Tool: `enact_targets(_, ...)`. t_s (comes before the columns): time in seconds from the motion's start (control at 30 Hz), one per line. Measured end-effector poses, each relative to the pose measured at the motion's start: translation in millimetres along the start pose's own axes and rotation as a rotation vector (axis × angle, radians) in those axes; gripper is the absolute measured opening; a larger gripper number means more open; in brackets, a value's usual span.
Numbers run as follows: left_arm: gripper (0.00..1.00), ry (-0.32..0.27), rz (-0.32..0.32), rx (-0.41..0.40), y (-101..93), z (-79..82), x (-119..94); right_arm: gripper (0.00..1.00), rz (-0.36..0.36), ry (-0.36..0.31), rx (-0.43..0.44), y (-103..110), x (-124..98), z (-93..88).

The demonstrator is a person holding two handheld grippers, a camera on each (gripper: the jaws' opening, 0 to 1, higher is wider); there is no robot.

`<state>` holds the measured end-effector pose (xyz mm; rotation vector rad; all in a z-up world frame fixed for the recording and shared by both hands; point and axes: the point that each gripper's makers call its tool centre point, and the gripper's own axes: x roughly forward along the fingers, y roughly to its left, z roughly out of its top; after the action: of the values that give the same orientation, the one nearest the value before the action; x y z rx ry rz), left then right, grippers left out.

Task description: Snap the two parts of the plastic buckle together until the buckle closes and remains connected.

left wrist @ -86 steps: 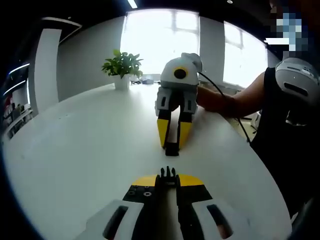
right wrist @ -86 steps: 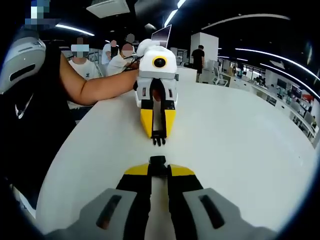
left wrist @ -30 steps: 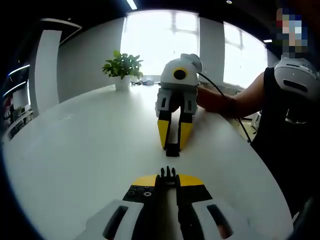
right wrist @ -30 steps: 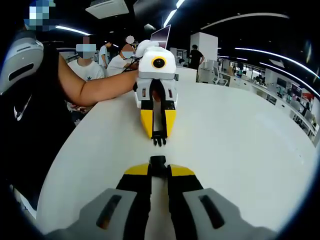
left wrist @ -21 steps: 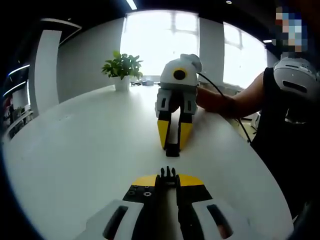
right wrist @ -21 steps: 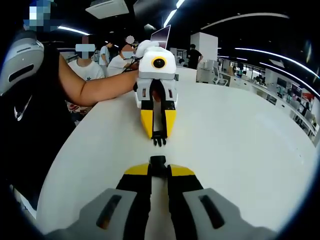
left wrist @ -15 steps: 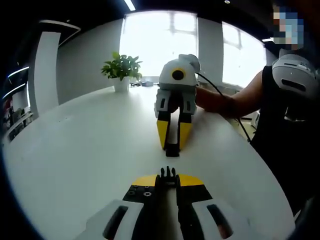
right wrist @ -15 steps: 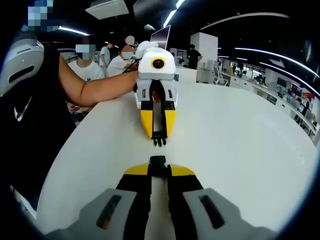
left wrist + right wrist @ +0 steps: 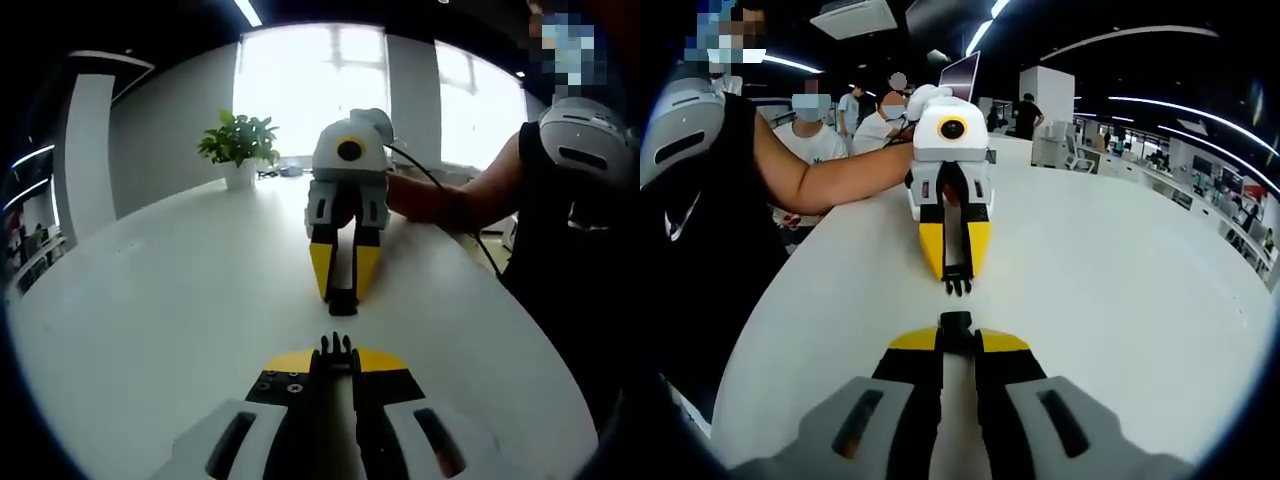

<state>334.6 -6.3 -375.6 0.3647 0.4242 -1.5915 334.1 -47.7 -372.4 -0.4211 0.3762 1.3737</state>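
In the left gripper view my left gripper (image 9: 336,352) is shut on the black pronged buckle half (image 9: 336,346), whose prongs stick out past the yellow tips. Straight ahead the right gripper (image 9: 343,296) faces it, shut on the black socket half (image 9: 343,298); a small gap of white table separates the two parts. In the right gripper view my right gripper (image 9: 956,326) holds the socket half (image 9: 956,321), and the left gripper (image 9: 956,280) opposite holds the pronged half (image 9: 957,287), prongs pointing at me, not touching the socket.
A large white table (image 9: 150,300) lies under both grippers. A potted plant (image 9: 238,148) stands at its far edge. The person's arm (image 9: 820,175) and dark torso (image 9: 570,260) lie along one side. Several people sit behind (image 9: 810,115).
The left gripper view has tilted slightly, so the right gripper sits a little higher and left in it. The gap between the buckle halves looks unchanged.
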Motion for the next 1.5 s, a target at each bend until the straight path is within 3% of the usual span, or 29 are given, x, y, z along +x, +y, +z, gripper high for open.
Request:
enact_targets(0.37,0.1,-0.014,-0.02,-0.047,-1.9,1.7,2.2,0.1,0.0,-0.023,0.033,0.3,3.0,4.5)
enact_targets(1.5,0.1,-0.017,-0.005,-0.037,6.8,4.1,4.8,0.1,-0.015,-0.035,0.014,-2.7,6.6,8.0)
